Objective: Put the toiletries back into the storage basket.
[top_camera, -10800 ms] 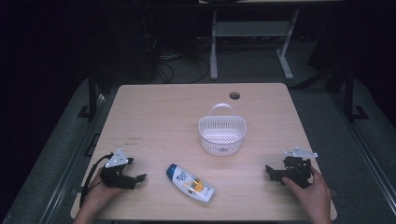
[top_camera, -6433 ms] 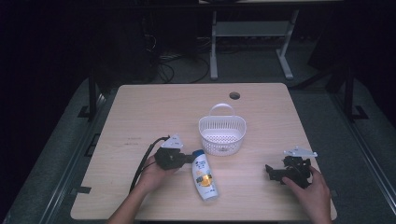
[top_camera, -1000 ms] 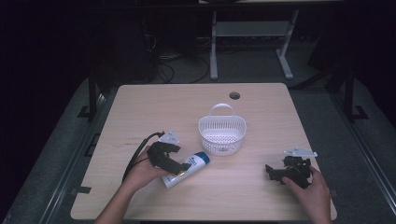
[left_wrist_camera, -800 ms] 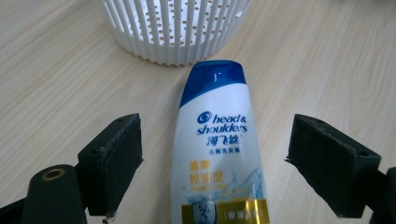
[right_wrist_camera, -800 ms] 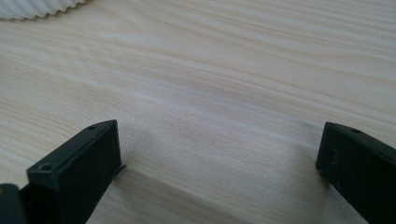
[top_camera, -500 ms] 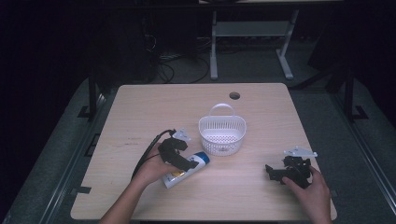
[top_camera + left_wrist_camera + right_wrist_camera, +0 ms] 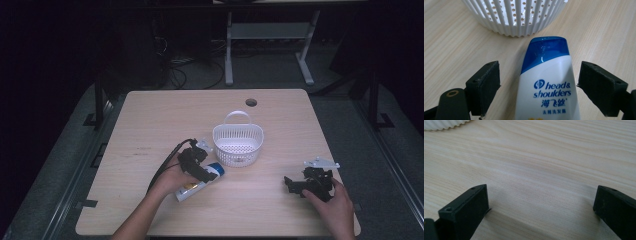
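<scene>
The fingers (image 7: 484, 87) of the left gripper (image 7: 200, 167) stand wide apart on either side of a white shampoo bottle (image 7: 549, 85) with a blue cap, with a clear gap between each pad and the bottle's sides, so nothing is gripped. The bottle lies flat on the pale wooden desk (image 7: 150, 120), left of centre near the front edge, its cap pointing toward a white slotted basket (image 7: 238, 144) that stands just beyond it. In the left gripper view the cap sits close to the basket's ribbed wall, not touching it.

The right gripper (image 7: 309, 182) rests on the desk well apart, toward the front right corner, held in the person's right hand (image 7: 332, 207). Its fingers (image 7: 465, 212) are also spread wide, with bare wood between them.

The risk from here lies in the grip. The bottle is smooth, glossy and tapers toward the cap, so closing near that narrow end could let it slide forward and out. A loose hold might also let the heavier body sag during a lift. Pushing forward while closing could knock the cap against the light basket and shove it away.
</scene>
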A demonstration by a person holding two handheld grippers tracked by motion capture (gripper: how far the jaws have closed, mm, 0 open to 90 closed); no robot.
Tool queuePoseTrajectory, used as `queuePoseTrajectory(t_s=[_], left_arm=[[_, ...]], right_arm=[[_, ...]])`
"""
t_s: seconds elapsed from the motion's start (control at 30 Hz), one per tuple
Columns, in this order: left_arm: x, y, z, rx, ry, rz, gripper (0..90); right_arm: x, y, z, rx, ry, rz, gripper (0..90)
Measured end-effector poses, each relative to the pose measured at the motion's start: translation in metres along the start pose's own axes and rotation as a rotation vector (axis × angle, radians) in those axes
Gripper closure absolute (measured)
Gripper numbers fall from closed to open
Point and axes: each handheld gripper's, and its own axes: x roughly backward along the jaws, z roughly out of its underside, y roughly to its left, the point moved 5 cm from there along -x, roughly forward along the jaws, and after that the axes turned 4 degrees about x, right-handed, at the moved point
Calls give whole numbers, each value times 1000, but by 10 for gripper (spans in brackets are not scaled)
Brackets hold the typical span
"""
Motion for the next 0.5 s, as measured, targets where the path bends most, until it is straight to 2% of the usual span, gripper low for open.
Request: queuePoseTrajectory(t_s=[0.3,0.5], left_arm=[[-12,-2,0,3,43,-19,175],[-20,-6,1,-21,88,-50,176]], right_arm=[[0,0,0,0,0,0,0],[0,0,0,0,0,0,0]])
